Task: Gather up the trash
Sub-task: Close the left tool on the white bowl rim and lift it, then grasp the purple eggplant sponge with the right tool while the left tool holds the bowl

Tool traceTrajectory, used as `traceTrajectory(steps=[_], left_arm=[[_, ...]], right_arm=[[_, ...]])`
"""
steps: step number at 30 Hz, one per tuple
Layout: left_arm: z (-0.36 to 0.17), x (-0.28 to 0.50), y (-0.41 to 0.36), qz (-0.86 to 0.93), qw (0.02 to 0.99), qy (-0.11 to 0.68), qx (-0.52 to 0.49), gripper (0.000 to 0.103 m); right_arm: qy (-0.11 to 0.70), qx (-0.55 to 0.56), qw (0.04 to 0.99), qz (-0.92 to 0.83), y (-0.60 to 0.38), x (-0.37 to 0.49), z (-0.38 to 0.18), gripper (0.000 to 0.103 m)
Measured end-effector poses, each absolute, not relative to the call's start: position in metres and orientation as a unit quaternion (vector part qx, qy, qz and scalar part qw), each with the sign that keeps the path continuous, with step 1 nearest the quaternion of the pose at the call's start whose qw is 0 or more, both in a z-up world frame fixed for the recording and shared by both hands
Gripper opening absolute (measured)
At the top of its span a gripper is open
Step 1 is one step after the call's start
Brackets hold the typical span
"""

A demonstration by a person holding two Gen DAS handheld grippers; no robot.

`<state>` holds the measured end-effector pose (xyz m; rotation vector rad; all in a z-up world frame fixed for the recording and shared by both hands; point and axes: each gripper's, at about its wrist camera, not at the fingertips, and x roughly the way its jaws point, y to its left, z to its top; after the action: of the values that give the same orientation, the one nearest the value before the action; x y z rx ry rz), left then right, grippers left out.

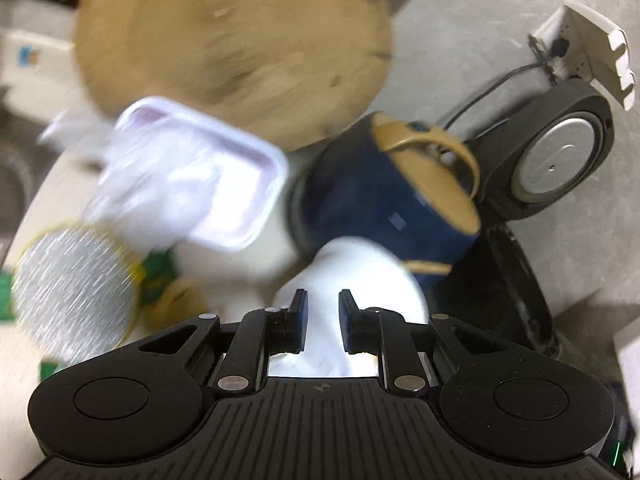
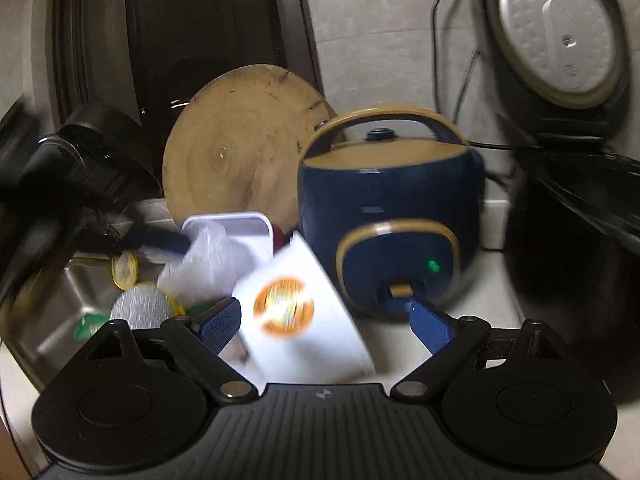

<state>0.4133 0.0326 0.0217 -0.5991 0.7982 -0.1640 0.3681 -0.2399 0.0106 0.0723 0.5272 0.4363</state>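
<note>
My left gripper (image 1: 323, 304) is shut on a white box (image 1: 352, 276), whose body rises between the pads in front of the blue cooker. In the right wrist view the same white box (image 2: 296, 312), with a round orange print, stands tilted between the wide-apart blue fingers (image 2: 224, 316) of my right gripper (image 2: 326, 316), which is open and not touching it. A white plastic tray (image 1: 224, 184) holding a crumpled clear bag (image 2: 204, 264) lies to the left. A round foil lid (image 1: 72, 292) lies nearer, by some green scraps.
A round wooden board (image 2: 240, 140) leans at the back. A blue and tan cooker (image 2: 392, 200) stands beside a black rice cooker (image 2: 560, 260) with its lid (image 1: 556, 160) up. A steel sink (image 2: 60, 300) lies left, under a blurred black shape (image 2: 60, 184). A wall socket (image 1: 580, 48) holds cables.
</note>
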Motion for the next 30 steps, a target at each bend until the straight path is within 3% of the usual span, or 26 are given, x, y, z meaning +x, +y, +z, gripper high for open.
traceTrajectory(steps=[5, 11, 24, 30], left_arm=[[-0.001, 0.385, 0.056, -0.066, 0.857, 0.391, -0.328, 0.019], [0.016, 0.39, 0.055, -0.083, 0.867, 0.371, -0.321, 0.019], [0.035, 0.399, -0.037, -0.073, 0.938, 0.339, -0.03, 0.021], [0.018, 0.418, -0.045, -0.068, 0.931, 0.358, -0.006, 0.022]], right_arm=[[0.336, 0.082, 0.897, 0.274, -0.217, 0.421, -0.005, 0.092], [0.354, 0.043, 0.854, 0.379, -0.158, 0.383, -0.024, 0.092], [0.34, -0.017, 0.858, 0.384, -0.119, 0.363, -0.043, 0.092], [0.337, -0.025, 0.863, 0.376, -0.122, 0.359, -0.044, 0.092]])
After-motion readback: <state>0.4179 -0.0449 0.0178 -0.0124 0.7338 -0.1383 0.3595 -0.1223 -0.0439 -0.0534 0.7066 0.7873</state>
